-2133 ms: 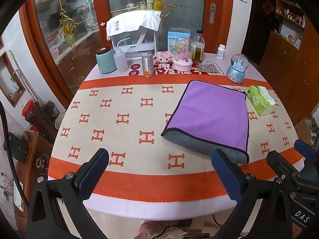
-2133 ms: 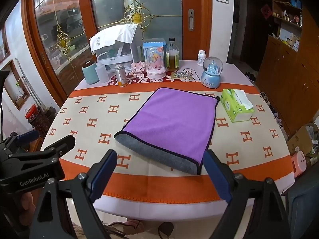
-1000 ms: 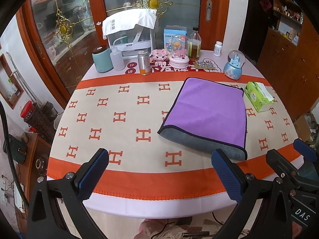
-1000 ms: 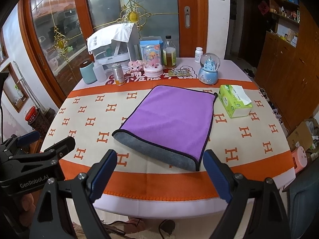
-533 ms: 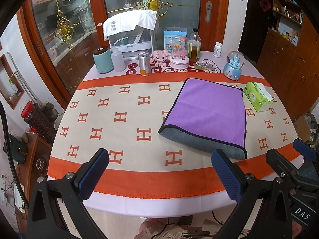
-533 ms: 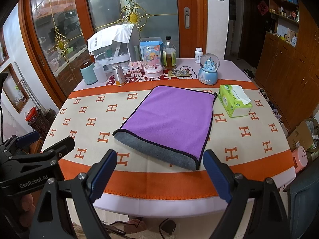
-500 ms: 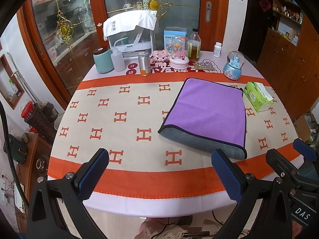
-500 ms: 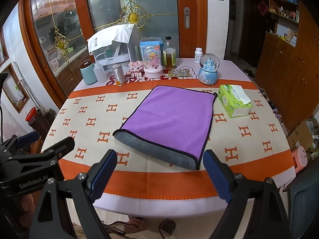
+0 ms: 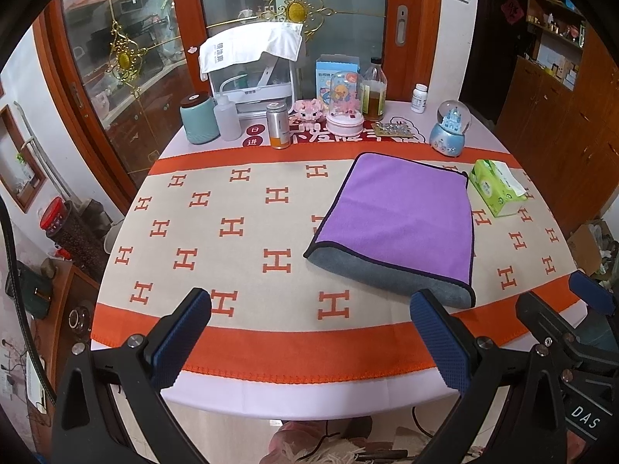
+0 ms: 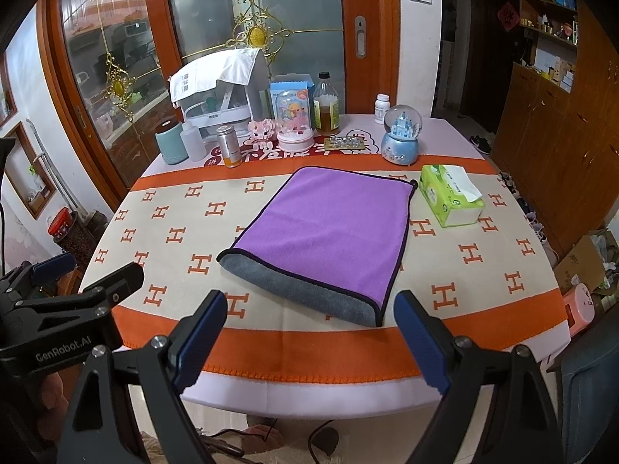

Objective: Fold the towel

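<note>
A purple towel (image 9: pixel 402 212) with a dark edge lies folded on the patterned tablecloth (image 9: pixel 232 228), its grey underside showing along the near fold. It also shows in the right wrist view (image 10: pixel 329 224). My left gripper (image 9: pixel 309 332) is open and empty, held back at the table's near edge, left of the towel. My right gripper (image 10: pixel 309 332) is open and empty, at the near edge in front of the towel's grey fold. Neither gripper touches the towel.
A green tissue pack (image 10: pixel 448 193) lies right of the towel. Along the far edge stand a snow globe (image 10: pixel 400 139), a bottle (image 10: pixel 327 108), a metal can (image 10: pixel 229 146), a teal canister (image 10: pixel 170 143) and a white rack (image 10: pixel 220 96). A wooden cabinet (image 10: pixel 561 123) stands at right.
Both grippers have drawn back and risen slightly from the table, so the towel sits a bit farther off. The towel has not moved and both grippers stay open.
</note>
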A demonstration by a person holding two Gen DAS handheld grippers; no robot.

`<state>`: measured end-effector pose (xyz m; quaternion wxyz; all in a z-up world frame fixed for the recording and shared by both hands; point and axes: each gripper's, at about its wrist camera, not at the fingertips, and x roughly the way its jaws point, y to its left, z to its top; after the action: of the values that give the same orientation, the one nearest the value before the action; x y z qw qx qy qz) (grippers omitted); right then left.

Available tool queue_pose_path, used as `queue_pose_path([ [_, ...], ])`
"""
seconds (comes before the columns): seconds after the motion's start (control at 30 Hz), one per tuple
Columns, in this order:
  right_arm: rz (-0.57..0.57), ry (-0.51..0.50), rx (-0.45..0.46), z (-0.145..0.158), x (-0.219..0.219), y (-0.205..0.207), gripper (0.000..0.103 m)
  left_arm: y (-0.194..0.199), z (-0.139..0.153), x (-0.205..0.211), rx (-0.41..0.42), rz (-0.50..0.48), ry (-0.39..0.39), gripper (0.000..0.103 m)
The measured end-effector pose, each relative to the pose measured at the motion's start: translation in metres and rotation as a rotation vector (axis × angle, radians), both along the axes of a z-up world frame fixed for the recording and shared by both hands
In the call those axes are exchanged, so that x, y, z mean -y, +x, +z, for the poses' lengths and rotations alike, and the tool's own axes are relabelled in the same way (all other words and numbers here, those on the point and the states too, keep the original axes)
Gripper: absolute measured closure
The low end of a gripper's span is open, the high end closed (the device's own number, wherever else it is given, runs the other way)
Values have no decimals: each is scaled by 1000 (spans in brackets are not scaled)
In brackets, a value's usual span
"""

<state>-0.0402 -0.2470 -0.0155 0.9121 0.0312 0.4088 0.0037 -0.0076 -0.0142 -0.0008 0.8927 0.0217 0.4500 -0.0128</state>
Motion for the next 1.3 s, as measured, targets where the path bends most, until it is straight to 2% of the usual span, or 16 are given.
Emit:
queue_pose_path([
  [0.23,1,-2,2,0,1,-3,14,-9,8,2,35,7,6,1],
  [0.87,-14,-29,17,3,9,-11,14,-15,4,10,41,-14,11,1],
  [1.3,-41,-26,24,2,14,-6,14,-2,5,21,52,-47,39,1],
])
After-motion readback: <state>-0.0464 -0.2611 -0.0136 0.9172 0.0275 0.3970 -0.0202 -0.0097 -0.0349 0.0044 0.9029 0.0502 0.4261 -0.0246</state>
